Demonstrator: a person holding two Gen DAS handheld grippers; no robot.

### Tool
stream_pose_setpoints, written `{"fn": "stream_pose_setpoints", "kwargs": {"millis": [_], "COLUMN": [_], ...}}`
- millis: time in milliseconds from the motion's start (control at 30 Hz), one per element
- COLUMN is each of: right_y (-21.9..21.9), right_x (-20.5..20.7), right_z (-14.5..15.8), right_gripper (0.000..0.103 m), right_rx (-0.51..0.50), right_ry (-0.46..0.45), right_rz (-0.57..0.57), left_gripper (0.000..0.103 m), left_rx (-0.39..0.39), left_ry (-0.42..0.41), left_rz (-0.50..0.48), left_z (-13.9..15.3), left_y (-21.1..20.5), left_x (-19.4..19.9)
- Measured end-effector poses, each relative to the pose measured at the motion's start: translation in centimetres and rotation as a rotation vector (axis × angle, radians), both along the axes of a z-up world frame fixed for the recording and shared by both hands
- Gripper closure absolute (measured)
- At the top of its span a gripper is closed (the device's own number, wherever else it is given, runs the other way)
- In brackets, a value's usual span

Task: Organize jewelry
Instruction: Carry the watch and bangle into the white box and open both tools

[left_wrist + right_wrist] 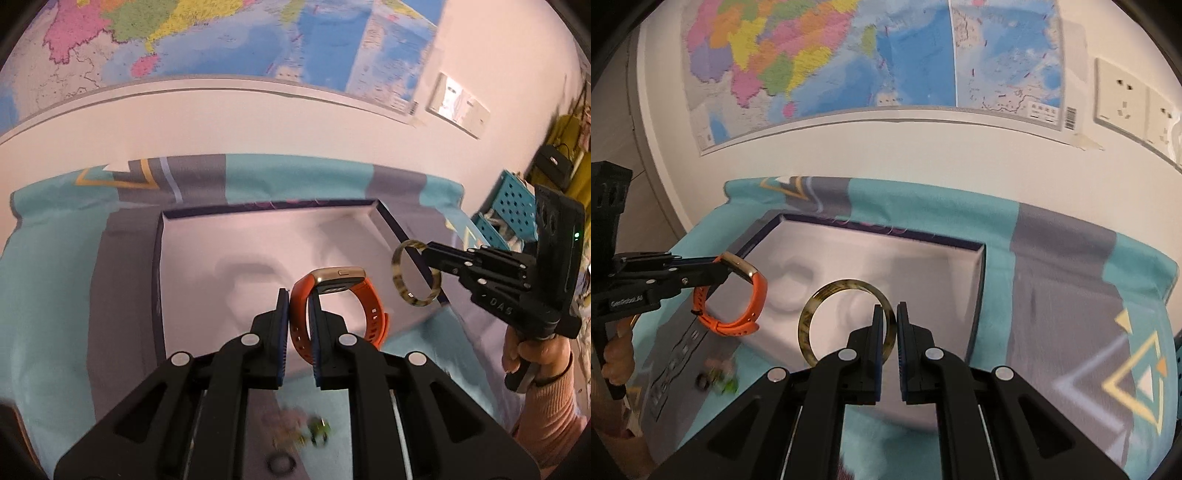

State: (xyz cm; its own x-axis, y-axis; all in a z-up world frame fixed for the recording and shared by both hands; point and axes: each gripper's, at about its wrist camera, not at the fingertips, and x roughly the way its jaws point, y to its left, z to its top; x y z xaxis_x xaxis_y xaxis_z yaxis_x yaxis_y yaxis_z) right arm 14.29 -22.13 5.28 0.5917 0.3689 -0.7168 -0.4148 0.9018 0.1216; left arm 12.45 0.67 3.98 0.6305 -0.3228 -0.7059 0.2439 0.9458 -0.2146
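Observation:
My left gripper [298, 299] is shut on the strap of an orange watch [364, 295] with a gold case and holds it above the open white box [192, 269]. It also shows in the right wrist view [724, 267] with the watch [738, 321]. My right gripper [891, 314] is shut on a tortoiseshell bangle [827, 291] held upright over the box [923, 266]. In the left wrist view the right gripper [428, 254] holds the bangle [399, 269] above the box's right edge.
The box lies on a teal and grey patterned cloth [1052, 258] against a white wall with a map [849, 55]. Small rings and a green piece [317, 432] lie on the cloth in front of the box. A teal perforated basket [513, 206] stands at the right.

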Motion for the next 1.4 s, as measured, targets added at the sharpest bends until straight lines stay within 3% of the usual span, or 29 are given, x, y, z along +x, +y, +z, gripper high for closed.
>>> {"fn": "stream_pose_setpoints", "kwargs": {"millis": [167,500,967,1033,1100,1167,1300,1400], "right_y": [1.1,3.8,5.5,5.6,5.2,4.7,3.1,1.9], "right_x": [4.4,10.0,12.7,12.3,11.7,10.5,6.5,2.5], "right_z": [-1.5,-4.5,-6.0,-5.7,-4.8,-3.6,-0.7,0.4], "right_gripper": [0.097,0.097,0.096,0.088,0.081,0.077,0.064,0.058], "right_rx": [0.007,-0.082,-0.165,-0.169,-0.149,-0.109,-0.025,0.011], "right_ry": [0.054,0.138,0.199,0.176,0.148,0.122,0.047,0.019], "right_rz": [-0.020,-0.038,-0.064,-0.074,-0.084,-0.072,-0.012,0.059], "left_gripper": [0.092,0.092,0.092,0.090,0.073,0.065,0.051,0.047], "left_rx": [-0.008,0.000,0.042,0.038,0.043,0.054,0.054,0.074], "left_ry": [0.029,0.117,0.230,0.240,0.228,0.187,0.084,-0.015], "left_rz": [0.026,0.060,0.086,0.088,0.095,0.105,0.102,0.081], "left_z": [-1.0,-4.2,-6.2,-6.3,-6.0,-5.4,-3.3,-1.6], "left_y": [0.3,0.9,0.9,0.9,0.9,1.0,1.8,2.1], "left_x": [4.0,10.0,13.8,14.1,13.9,13.3,10.3,6.3]}}
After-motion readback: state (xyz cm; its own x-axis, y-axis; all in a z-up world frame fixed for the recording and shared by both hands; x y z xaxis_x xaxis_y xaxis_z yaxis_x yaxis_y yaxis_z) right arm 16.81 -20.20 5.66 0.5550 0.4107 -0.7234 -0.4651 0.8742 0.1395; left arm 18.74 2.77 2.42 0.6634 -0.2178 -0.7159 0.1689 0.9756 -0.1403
